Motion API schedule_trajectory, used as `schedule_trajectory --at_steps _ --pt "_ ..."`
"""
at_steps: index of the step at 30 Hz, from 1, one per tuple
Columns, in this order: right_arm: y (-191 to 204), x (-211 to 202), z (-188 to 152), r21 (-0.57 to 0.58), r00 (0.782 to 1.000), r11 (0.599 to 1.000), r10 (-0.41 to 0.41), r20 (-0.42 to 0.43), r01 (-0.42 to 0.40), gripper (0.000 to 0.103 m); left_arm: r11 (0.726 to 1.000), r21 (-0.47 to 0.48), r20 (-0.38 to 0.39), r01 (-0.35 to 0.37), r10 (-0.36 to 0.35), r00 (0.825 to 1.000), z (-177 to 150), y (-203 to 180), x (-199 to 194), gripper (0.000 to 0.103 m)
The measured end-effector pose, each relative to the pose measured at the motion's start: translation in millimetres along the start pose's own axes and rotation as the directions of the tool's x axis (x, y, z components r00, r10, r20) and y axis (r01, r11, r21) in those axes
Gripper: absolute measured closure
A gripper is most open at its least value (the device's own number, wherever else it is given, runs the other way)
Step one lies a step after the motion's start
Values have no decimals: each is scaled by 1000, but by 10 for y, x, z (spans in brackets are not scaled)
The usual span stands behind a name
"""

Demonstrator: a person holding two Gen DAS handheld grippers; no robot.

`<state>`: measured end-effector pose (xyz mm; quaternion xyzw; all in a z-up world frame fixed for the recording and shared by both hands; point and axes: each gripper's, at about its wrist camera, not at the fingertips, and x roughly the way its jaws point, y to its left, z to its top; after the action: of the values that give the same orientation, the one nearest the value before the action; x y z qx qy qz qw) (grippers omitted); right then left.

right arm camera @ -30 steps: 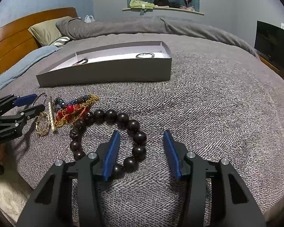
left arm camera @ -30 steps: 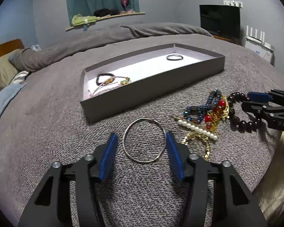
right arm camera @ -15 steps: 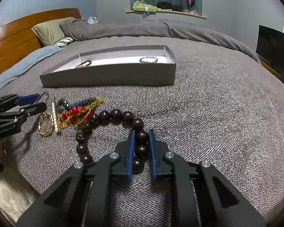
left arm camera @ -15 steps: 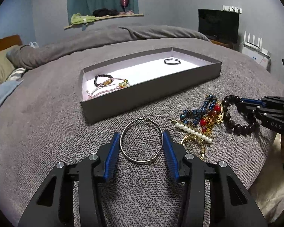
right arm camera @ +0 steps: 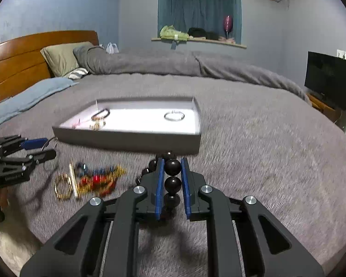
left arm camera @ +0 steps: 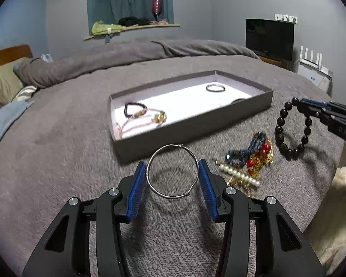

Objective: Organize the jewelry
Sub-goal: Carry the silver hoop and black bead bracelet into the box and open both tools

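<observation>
My left gripper (left arm camera: 172,173) is shut on a thin silver bangle (left arm camera: 173,148) and holds it above the grey bedspread. My right gripper (right arm camera: 171,169) is shut on a dark bead bracelet (right arm camera: 172,184), lifted off the bed; in the left wrist view that bracelet (left arm camera: 279,136) hangs from the right gripper (left arm camera: 311,109). A shallow grey tray (left arm camera: 196,127) with a white floor lies ahead and holds a black cord bracelet (left arm camera: 134,109), a pink cord piece (left arm camera: 138,124) and a dark ring bracelet (left arm camera: 215,88). The tray also shows in the right wrist view (right arm camera: 126,138).
A tangle of loose jewelry lies on the bed: blue and red beads (left arm camera: 249,154), a pearl strand (left arm camera: 240,175), gold chain (right arm camera: 63,188). Pillows and a wooden headboard (right arm camera: 23,57) stand at left, a TV (right arm camera: 327,80) at right. The bed's edge is close below.
Both grippers have risen off the bed. The left closed on the silver bangle and lifted it; the right closed on the dark bead bracelet and lifted it clear of the pile.
</observation>
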<state>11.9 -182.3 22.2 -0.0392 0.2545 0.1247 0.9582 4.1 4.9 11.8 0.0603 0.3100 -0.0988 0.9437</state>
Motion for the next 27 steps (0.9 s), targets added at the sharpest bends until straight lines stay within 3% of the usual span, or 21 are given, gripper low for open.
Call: schedule_trajectory --at_steps 9,12,19,24,27 --pt "-67 -45 567 -39 994 998 -47 103 51 89 1000 12 60 3 -4 998 583 137 -78 55" --pt "-51 91 812 -60 996 998 -27 89 33 89 1000 17 57 19 -20 998 829 192 32 55" --pt "40 604 1275 -47 997 998 50 63 -47 89 997 12 -40 76 -76 996 1330 355 660 55" --pt "169 1166 1452 -16 993 993 114 -16 -114 89 998 68 -122 14 -5 993 1494 383 1158 55" --pt "212 1418 1504 15 988 989 148 -55 -147 89 998 68 -192 19 -5 981 1507 400 1435 55"
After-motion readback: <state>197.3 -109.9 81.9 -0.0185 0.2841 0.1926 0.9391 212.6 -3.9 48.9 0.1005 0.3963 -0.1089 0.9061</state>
